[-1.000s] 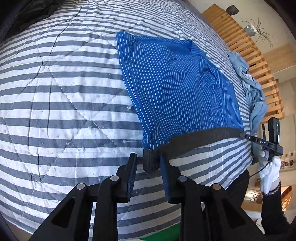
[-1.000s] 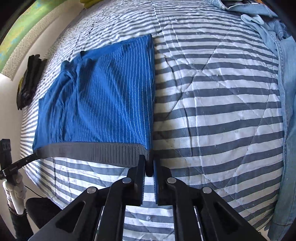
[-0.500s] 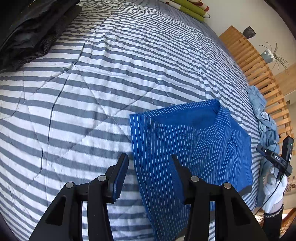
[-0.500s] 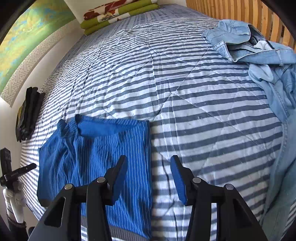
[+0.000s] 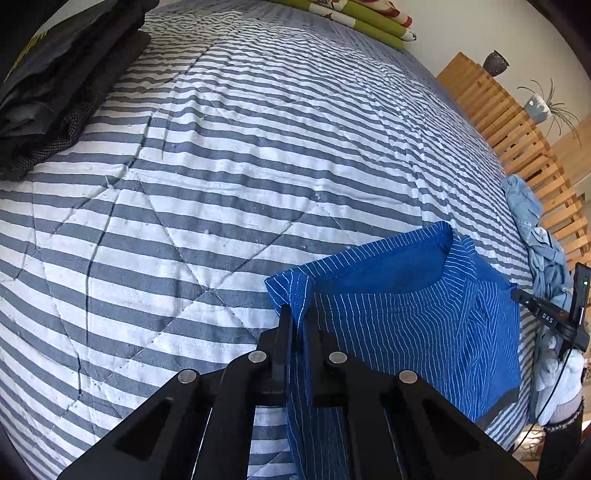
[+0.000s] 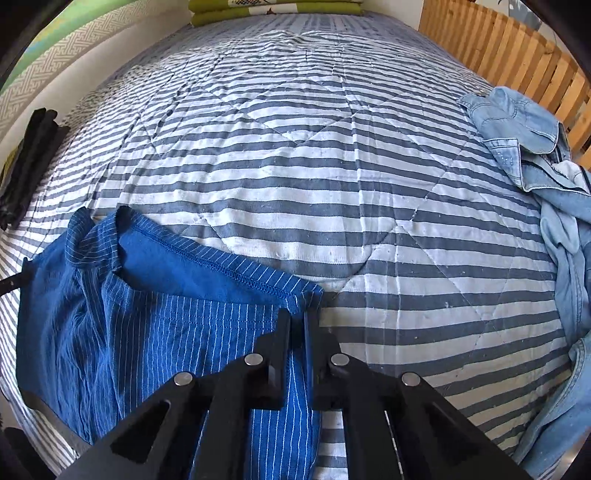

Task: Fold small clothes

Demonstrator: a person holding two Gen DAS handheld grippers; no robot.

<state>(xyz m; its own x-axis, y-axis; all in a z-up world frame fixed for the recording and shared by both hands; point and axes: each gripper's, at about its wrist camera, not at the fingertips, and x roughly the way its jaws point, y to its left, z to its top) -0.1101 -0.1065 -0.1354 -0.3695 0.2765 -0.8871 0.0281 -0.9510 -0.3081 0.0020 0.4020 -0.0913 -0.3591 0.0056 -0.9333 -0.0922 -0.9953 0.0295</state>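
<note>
Jaws of both your grippers, left gripper [image 5: 297, 317] and right gripper [image 6: 297, 319], were clenched on the far corners of the blue striped shorts [image 5: 406, 325], which lay on the striped bed quilt [image 5: 221, 184], ready to fold; denim clothes [image 6: 535, 155] waited aside.

Bed [image 6: 295, 166]: carrying everything.
Shorts [image 6: 147, 332]: lying at the near edge.
Denim clothes [image 6: 535, 166]: lying right, by the slatted rail [image 6: 517, 51].
Dark folded stack [image 5: 55, 85]: sitting far left.
Pillows [image 6: 273, 9]: lying at the far end.
</note>
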